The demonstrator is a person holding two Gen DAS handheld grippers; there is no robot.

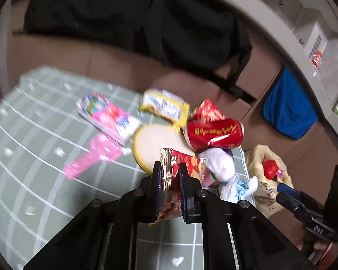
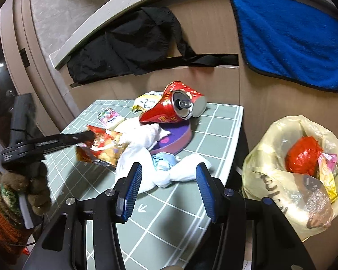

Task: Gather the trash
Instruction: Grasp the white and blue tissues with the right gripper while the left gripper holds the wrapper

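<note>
My left gripper (image 1: 170, 166) is shut on a red and gold snack wrapper (image 1: 191, 165), lifted above the green grid mat (image 1: 33, 157). From the right wrist, that left gripper (image 2: 91, 137) holds the wrapper (image 2: 101, 149) at the mat's left side. My right gripper (image 2: 169, 165) stands open over a knotted white plastic wad (image 2: 180, 175), holding nothing. A yellowish trash bag (image 2: 270, 180) with a red wrapper inside sits open off the mat's right edge. A crushed red can (image 2: 169, 112) lies on a round purple box (image 2: 175, 139) beside white tissue (image 2: 146, 135).
Also on the mat: a pink packet (image 1: 108, 114), a yellow packet (image 1: 164, 105) and a pink plastic toy (image 1: 94, 157). Behind stand brown panels draped with a black cloth (image 2: 128, 45) and a blue towel (image 2: 293, 38). A gloved hand (image 2: 27, 186) holds the left gripper.
</note>
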